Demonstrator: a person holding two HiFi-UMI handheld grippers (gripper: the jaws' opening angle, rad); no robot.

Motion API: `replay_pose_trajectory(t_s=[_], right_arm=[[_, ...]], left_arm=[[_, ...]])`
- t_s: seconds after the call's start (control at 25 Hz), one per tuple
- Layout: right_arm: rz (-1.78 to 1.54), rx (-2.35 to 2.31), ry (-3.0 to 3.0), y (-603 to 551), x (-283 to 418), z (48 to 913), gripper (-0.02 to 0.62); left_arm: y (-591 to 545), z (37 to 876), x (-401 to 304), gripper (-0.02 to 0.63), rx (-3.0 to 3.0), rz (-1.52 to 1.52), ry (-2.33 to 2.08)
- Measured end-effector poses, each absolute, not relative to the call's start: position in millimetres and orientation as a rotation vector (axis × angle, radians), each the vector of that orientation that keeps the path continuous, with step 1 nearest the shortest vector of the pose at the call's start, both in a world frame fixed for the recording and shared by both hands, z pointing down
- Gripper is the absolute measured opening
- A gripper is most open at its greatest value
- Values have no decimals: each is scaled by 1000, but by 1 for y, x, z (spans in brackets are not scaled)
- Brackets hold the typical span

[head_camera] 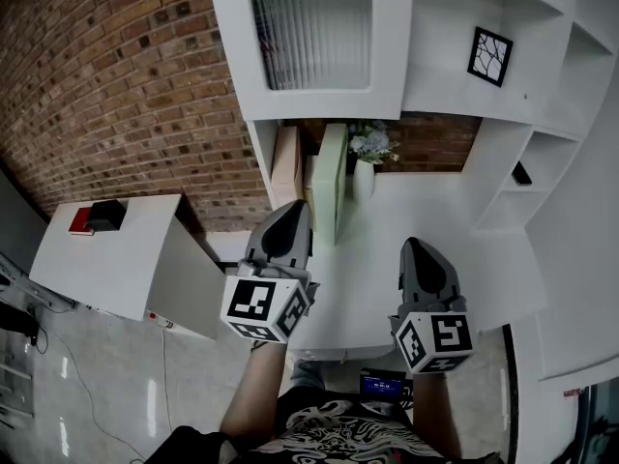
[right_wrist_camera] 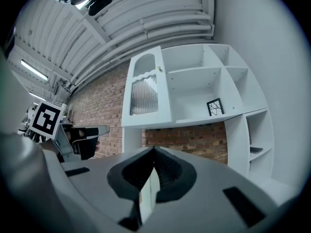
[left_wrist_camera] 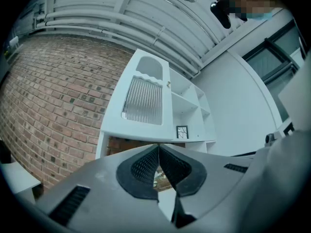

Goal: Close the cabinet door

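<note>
The ribbed-glass cabinet door (head_camera: 319,27) sits at the left end of the white shelf unit (head_camera: 498,153), above a white desk (head_camera: 426,216) and against a red brick wall (head_camera: 116,85). The left gripper (head_camera: 294,209) and right gripper (head_camera: 418,245) hover over the desk, each with its jaws pressed together on nothing.

cabinet door (head_camera: 319,37): top cropped | shelf item (head_camera: 520,173): perhaps remote, too small
</note>
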State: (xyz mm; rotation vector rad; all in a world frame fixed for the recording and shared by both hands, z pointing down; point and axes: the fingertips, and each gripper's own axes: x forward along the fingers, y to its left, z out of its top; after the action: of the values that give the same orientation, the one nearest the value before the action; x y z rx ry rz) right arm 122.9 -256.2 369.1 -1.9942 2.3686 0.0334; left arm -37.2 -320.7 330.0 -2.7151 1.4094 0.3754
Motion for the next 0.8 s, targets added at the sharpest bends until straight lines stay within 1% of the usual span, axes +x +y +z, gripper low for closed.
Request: replay_pose_trajectory(t_s=[0.8], right_arm=[[44,-1992,2384,-268,122,368,1]], left_arm=[[-330,333,-36,15,-2719,344,1414]])
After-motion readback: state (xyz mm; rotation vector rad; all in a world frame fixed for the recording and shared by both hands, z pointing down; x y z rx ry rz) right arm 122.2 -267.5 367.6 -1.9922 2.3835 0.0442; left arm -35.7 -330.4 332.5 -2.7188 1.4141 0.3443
